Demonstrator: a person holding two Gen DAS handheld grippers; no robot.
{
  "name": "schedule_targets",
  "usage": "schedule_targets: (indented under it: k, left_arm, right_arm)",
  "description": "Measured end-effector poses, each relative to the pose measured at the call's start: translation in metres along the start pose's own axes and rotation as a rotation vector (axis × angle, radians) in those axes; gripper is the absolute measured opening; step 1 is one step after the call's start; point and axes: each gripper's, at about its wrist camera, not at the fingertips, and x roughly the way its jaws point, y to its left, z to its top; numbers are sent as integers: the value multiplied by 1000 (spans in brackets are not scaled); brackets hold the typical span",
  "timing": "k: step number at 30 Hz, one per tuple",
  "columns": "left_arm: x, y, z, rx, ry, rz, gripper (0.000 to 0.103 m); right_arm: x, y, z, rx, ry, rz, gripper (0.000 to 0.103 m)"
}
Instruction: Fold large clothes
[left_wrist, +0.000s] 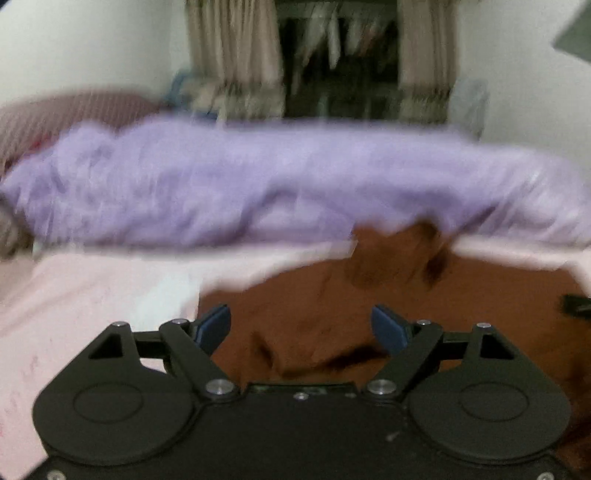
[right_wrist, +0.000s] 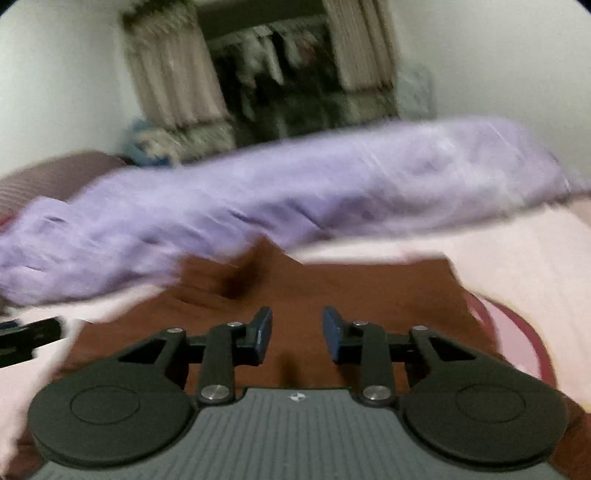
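The brown garment (left_wrist: 332, 314) lies spread on the pink bed sheet (left_wrist: 92, 295), directly beneath both of your grippers. Its long axis cannot be judged: motion blur and the gripper bodies hide its outline. A bunched part (right_wrist: 240, 273) rises at its far edge, pointing toward the purple blanket (left_wrist: 258, 177), which runs left to right across the bed. Your left gripper (left_wrist: 301, 328) hovers with fingers (left_wrist: 214, 326) spread wide, holding nothing. Your right gripper (right_wrist: 297, 334) has fingers (right_wrist: 263, 332) narrowly apart, also empty. A curtained closet (right_wrist: 266, 74) stands behind.
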Motion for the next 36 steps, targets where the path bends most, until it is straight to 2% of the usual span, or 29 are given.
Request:
schedule_targets:
  k: [1,3,4,5,9,12,14,15,16,18,19,21,23,26,27,28,30,33,36]
  left_arm:
    - [18,4,-7,-38,56,4,85]
    - [44,12,-29,-75,114,-31,88]
    - [52,12,-39,-59,106,-43,93]
    - [54,11,-47,-32,73,-44,94]
    - [54,-4,-49,46,51,21,98]
    - [50,-3,-46,23,60,27,98]
    - [38,-2,-37,18,76,54,95]
    - [27,-6,-32,33,54,60,95]
    - [16,-11,-29,57,12,52,95]
    - [-8,-23,-24,110,-62,-34,95]
    - [-16,-29,-22,131,-74,-86,95]
    - [-16,-41,-23,151,-63,-133,95]
    - [-4,-49,-32,164,-12,-127,95]
    - [27,-52,-55,164,89,-107,99]
    - [29,-54,-62,169,50,-96,101]
    - [29,-58,-65,192,19,-76,102]
    - [25,-67,-66,236,-2,-39,102]
    - [24,-64,-66,229,-3,-47,101]
    - [18,-54,-53,221,11,-66,101]
  right_arm:
    - [13,-14,-3,22,36,-26,26]
    - [32,-38,-15,33,87,-12,21]
    - [38,-45,-24,17,89,-15,20]
    - [38,-49,-35,3,54,-23,21]
    - [32,-39,-42,-56,33,-95,22]
    - [31,-27,-41,-89,30,-124,30]
    - [31,-25,-32,-89,27,-122,31]
    - [23,-21,-30,-87,10,-123,31]
    - [22,-17,-24,-90,-10,-115,31]
    - [4,-3,-17,-94,-61,-51,31]
    - [-6,7,-15,-99,-72,-1,30]
    - [-13,23,-14,-111,-51,71,30]
    - [-8,34,-19,-114,1,122,30]
    - [23,40,-41,-110,167,76,30]
    - [30,38,-52,-106,171,79,27]
    - [30,36,-60,-111,120,82,25]
    - [28,38,-58,-124,130,67,25]
    - [26,38,-60,-123,118,70,25]
    - [16,36,-50,-117,124,83,26]
